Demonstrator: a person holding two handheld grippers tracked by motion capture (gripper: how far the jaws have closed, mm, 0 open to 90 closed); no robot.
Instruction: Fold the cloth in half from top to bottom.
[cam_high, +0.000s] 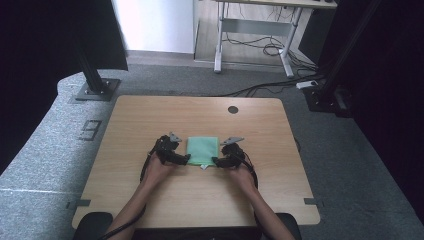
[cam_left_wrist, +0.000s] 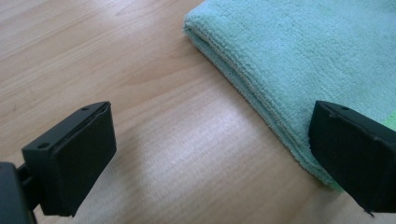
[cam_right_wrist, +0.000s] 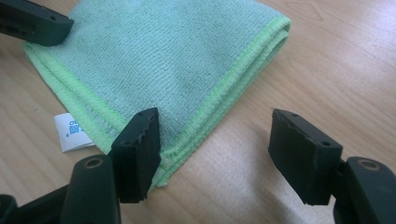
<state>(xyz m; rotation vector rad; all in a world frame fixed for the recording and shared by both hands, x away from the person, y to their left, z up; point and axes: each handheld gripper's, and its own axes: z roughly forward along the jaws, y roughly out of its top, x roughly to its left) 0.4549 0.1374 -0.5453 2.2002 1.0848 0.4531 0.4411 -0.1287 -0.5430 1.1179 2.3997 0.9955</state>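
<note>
A folded green microfibre cloth (cam_high: 202, 150) lies flat in the middle of the wooden table (cam_high: 150, 115), with a small white label (cam_right_wrist: 72, 133) poking out at its near edge. My left gripper (cam_high: 184, 160) is open at the cloth's near left corner; one jaw hangs over the cloth's (cam_left_wrist: 299, 56) folded edge, the other over bare wood. At the near right corner, my right gripper (cam_high: 216, 161) is open too, and its jaws straddle the cloth's (cam_right_wrist: 163, 60) bright green stitched corner. The left gripper's jaw tip (cam_right_wrist: 32, 23) shows at the cloth's far side in the right gripper view.
A round cable hole (cam_high: 233, 109) sits near the table's far edge. Beyond the table are grey carpet, a black frame post (cam_high: 92, 70) at the left, and a desk frame (cam_high: 255, 35) with cables at the back.
</note>
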